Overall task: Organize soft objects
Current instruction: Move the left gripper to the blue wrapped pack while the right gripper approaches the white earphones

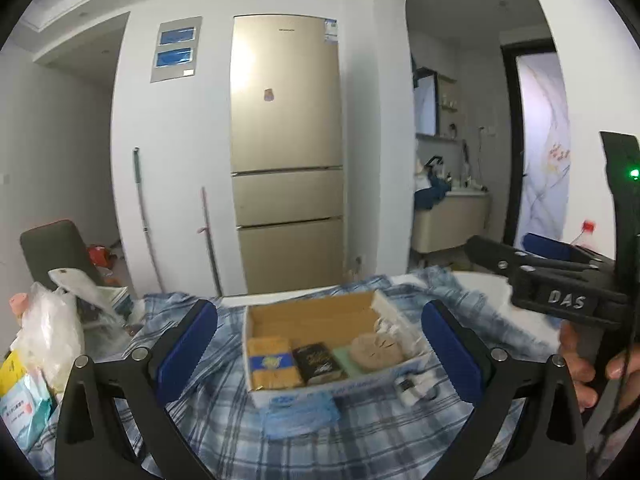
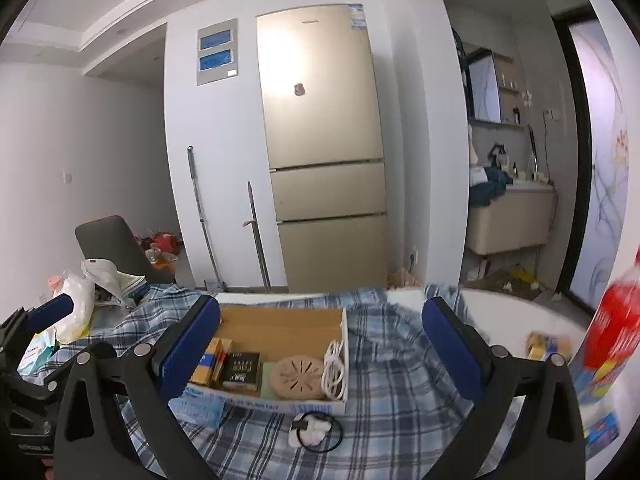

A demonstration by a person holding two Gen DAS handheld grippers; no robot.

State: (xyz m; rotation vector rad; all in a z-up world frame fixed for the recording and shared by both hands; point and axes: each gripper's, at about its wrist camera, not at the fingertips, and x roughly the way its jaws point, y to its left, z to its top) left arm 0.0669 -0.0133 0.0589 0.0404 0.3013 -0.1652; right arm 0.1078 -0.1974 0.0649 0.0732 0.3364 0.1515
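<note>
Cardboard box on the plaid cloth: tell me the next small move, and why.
Probably bring the left hand-held gripper down to the blue face masks lying outside the cardboard box, against its front wall. Both hand-held grippers are open and empty, and the masks look like the nearest soft item not yet in the box.

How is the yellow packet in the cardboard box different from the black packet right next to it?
The yellow packet is yellow-orange with a blue band across it; the black packet is dark with pale lettering. The yellow packet looks wider and sits at the left end of the cardboard box; the black packet is narrower and lies between it and the round tan disc. Both are flat rectangular packs along the near wall.
</note>
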